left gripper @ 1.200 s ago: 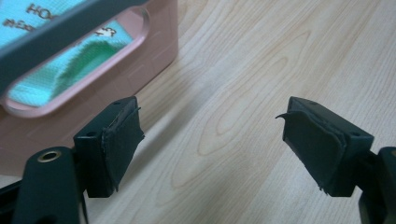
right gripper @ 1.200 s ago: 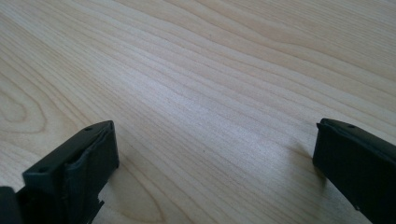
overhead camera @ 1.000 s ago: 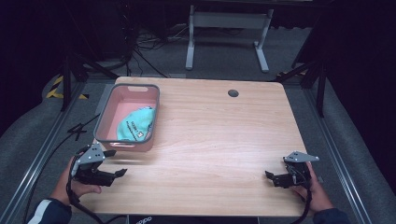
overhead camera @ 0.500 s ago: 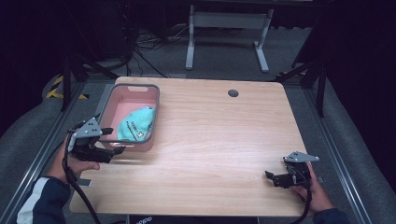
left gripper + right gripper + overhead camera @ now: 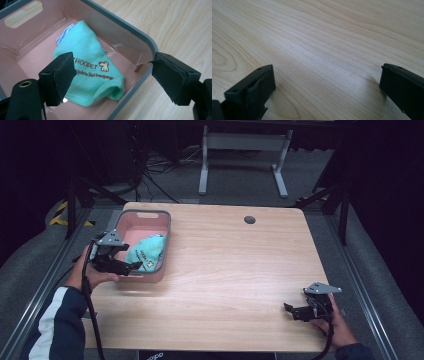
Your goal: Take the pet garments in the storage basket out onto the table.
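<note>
The step in hand looks like the approach to a pick: the left gripper [image 5: 131, 266] hangs over the near end of the pink rectangular plastic basket with a grey rim [image 5: 168, 227], its jaws standing wide with nothing between them, and it is aimed at the mint-green waffle-weave cloth with brown printed lettering [image 5: 92, 72] that lies crumpled on the basket floor. In the left gripper view one jaw sits above the cloth's near fold while the other hangs outside the basket over the pale wooden table [image 5: 180, 30], so the grey rim runs between them (an awkward straddle for a descent). The next move probably calls for shifting the gripper inward until both jaws clear the wall, then lowering onto the raised fold and closing there. A striped blue-and-white piece of fabric [image 5: 64, 33] peeks from under the cloth's far side and could come up with it. Room inside the basket is tight toward the near wall, more generous toward the end with the handle slot [image 5: 147, 215]. The right gripper [image 5: 296, 310] rests low near the table's front right corner, well apart from the basket, its jaws wide over bare wood; the broad middle of the table lies open for setting the cloth down.
</note>
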Action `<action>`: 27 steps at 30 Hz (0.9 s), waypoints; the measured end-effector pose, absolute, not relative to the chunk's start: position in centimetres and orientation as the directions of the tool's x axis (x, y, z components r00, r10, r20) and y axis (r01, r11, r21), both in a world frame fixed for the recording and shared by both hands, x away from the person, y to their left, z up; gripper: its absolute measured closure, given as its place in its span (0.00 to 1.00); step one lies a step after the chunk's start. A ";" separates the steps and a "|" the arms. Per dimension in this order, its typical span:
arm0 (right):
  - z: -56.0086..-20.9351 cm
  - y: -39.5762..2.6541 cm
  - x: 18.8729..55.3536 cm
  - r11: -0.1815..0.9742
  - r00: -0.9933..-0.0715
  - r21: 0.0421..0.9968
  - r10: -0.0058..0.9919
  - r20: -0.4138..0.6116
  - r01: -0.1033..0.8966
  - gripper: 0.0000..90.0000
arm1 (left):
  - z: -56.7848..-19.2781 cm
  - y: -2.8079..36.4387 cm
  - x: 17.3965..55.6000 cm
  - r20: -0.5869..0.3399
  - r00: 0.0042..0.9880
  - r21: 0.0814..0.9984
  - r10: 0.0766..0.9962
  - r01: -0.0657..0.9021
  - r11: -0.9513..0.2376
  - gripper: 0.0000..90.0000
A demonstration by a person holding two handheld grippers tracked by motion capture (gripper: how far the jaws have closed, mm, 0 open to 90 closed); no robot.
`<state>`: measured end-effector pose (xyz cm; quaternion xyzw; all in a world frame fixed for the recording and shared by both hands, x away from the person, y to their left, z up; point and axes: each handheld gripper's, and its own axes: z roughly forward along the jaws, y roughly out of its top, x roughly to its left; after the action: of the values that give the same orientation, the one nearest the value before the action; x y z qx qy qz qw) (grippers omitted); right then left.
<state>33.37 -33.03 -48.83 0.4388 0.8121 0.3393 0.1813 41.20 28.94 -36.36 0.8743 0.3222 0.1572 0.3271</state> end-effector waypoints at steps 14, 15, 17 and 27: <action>-48.8 -33.0 33.4 0.385 -0.549 0.710 0.836 0.003 0.590 0.01 | -39.0 27.0 47.3 0.053 0.744 0.468 0.666 0.571 -0.675 0.20; -48.8 -33.0 33.4 0.385 -0.549 0.710 0.836 0.003 0.590 0.01 | -39.4 26.9 47.6 0.050 0.743 0.456 0.667 0.578 -0.677 0.20; -48.8 -33.0 33.4 0.384 -0.549 0.710 0.836 0.004 0.590 0.01 | -40.1 26.8 48.3 0.045 0.736 0.407 0.675 0.604 -0.686 0.20; -48.8 -33.0 33.4 0.385 -0.549 0.710 0.836 0.003 0.589 0.01 | -41.6 26.0 51.0 0.022 0.721 0.244 0.693 0.668 -0.703 0.21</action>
<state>33.36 -33.03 -48.84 0.4388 0.8121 0.3393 0.1814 51.02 25.98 -41.64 0.9210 0.3695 0.0562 0.1098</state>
